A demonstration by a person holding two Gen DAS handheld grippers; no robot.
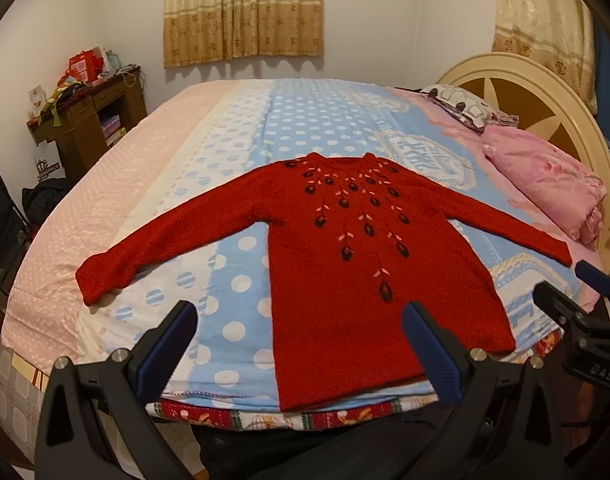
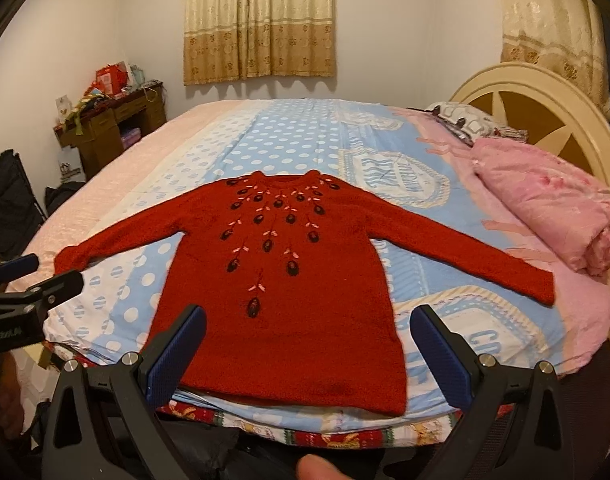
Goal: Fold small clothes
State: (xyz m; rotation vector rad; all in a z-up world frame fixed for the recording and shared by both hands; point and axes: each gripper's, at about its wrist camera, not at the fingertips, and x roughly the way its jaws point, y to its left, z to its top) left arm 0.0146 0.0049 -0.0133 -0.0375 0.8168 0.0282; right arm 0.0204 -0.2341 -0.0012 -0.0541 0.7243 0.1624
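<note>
Two grippers: I hold both back at the near edge of the bed, above the hem, so I can see the whole garment before choosing a grab.
Sweater: a small red sweater (image 1: 345,264) lies flat and face up on the bed (image 1: 241,136), hem toward me, collar away, flower embroidery running down the chest.
Sleeves: the left sleeve (image 1: 153,248) and right sleeve (image 2: 465,248) are spread out to either side, which I judge is the layout for folding them inward first.
Left gripper: the left gripper (image 1: 301,344) is spread wide and carries nothing; its right blue pad (image 1: 429,356) shows in front of the hem, though I cannot tell if it touches.
Right gripper: the right gripper (image 2: 305,356) is also spread wide and empty, framing the lower right of the sweater body.
Bedding: a folded pink blanket (image 2: 553,208) sits by the headboard (image 1: 517,96), well apart from the sweater, leaving room to fold.
Progress: by my reading, no fold is made yet.
Risk: the hem lies at the mattress edge, so a careless pull could slide it off.
</note>
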